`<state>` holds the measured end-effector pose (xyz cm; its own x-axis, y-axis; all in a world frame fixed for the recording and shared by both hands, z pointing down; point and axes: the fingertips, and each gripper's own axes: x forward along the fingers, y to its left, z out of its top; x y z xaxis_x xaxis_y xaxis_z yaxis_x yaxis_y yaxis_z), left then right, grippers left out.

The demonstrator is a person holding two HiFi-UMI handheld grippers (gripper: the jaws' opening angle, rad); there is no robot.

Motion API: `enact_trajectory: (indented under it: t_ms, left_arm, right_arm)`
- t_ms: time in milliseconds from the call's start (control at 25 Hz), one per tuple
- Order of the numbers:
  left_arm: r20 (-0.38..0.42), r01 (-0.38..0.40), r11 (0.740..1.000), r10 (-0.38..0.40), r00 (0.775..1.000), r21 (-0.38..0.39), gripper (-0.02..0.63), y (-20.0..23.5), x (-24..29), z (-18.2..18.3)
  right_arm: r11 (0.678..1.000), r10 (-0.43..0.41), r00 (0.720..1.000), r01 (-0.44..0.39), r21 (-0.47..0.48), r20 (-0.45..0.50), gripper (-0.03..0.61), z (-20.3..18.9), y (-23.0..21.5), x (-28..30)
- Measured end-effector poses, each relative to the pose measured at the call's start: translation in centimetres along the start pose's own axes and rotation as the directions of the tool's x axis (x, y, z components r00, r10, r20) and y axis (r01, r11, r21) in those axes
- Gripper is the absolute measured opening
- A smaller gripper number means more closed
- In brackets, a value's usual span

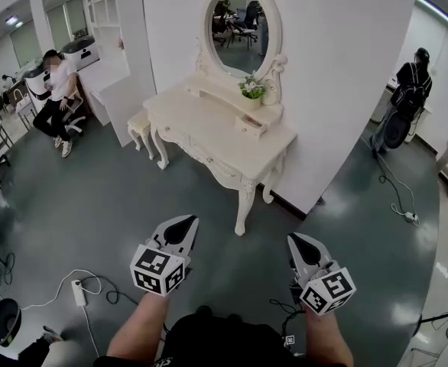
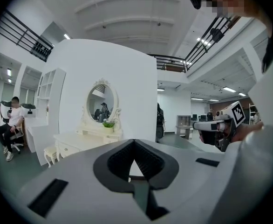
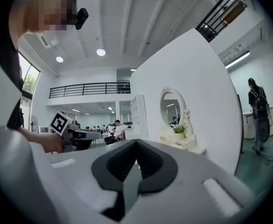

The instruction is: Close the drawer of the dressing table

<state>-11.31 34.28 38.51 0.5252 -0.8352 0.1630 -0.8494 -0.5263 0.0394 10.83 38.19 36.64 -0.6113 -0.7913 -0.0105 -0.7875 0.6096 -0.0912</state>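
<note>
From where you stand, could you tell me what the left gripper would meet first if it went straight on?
The way looks free nearby; the left gripper would probably first meet the dressing table, or the white wall behind it; depth is unclear.

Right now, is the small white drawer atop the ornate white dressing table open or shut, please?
Open: the small white drawer juts out over the white dressing table.
</note>
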Motion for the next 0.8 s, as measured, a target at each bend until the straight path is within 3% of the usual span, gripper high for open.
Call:
enact_trajectory:
  t_ms: [440,800]
  left_arm:
    - [-0.018,0.011,1.000,-0.012,1.000,-0.023,0.005,-2.4,1.7,-1.5]
    - [-0.009,0.040,0.999,-0.040,0.999,-0.030,0.005,1.1,6.4,-1.2]
  right_arm:
    - [0.998,0.015,1.000,-0.014,0.065,-0.016,0.009,-1.6,-1.8,-1.7]
    - [0.997,0.001,1.000,0.001,0.080,-0.031,0.009,-1.6,-4.3,2.7]
